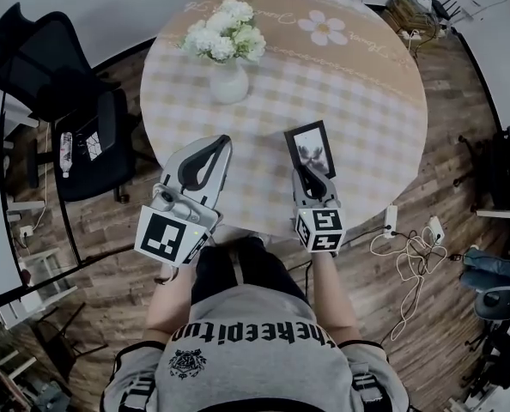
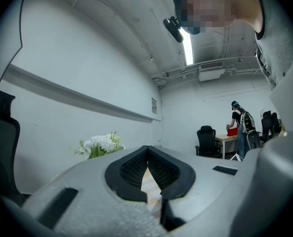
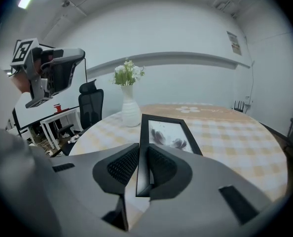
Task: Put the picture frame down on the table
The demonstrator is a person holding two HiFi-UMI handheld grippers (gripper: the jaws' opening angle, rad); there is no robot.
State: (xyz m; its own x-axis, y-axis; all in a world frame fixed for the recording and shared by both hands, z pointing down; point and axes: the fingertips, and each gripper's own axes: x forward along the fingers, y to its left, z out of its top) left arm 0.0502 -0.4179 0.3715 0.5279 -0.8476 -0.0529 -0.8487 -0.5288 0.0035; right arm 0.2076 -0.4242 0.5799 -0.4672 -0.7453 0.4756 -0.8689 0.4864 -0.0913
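Note:
A black picture frame point(image 1: 311, 150) with a grey print hangs face up over the near edge of the round checked table point(image 1: 371, 101). My right gripper point(image 1: 307, 172) is shut on its near left edge. In the right gripper view the frame point(image 3: 168, 132) runs forward from between the jaws of the right gripper point(image 3: 142, 157), slightly tilted. I cannot tell whether it touches the cloth. My left gripper point(image 1: 223, 142) hovers at the table's near left edge, shut with nothing in it. The left gripper point(image 2: 146, 153) points up toward the far wall.
A white vase point(image 1: 229, 81) of white flowers stands at the table's far left, also in the right gripper view as the vase point(image 3: 130, 111). A black office chair point(image 1: 70, 101) stands left of the table. Cables point(image 1: 409, 249) lie on the floor at the right.

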